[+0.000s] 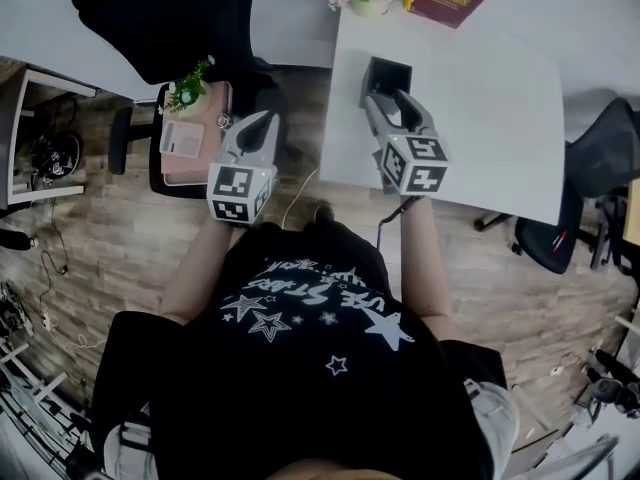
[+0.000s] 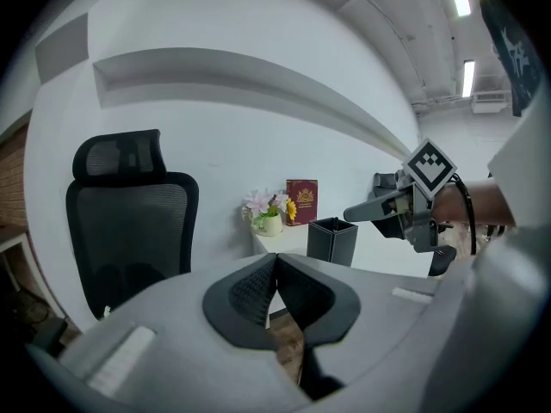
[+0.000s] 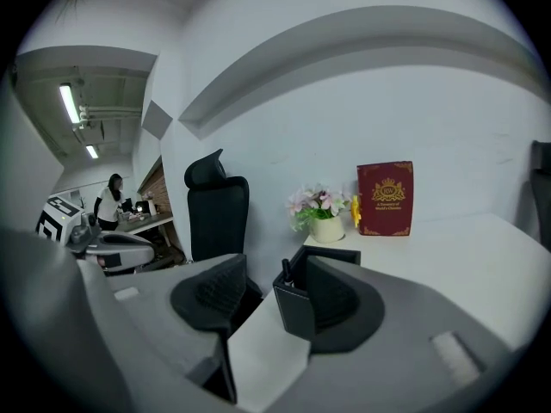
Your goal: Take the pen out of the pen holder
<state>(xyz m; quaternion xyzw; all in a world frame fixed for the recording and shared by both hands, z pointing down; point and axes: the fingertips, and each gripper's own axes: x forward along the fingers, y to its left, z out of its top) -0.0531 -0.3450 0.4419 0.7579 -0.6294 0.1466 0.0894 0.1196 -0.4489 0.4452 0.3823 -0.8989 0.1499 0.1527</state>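
On my right gripper (image 3: 272, 269) the jaws stand wide apart, gripping nothing, framing mid-picture the black pen holder (image 3: 297, 312) with the pen (image 3: 285, 270) upright in its left corner on the white tabletop (image 3: 448, 239), while my left gripper (image 2: 275, 258), jaws together and empty, hangs left of that tabletop.
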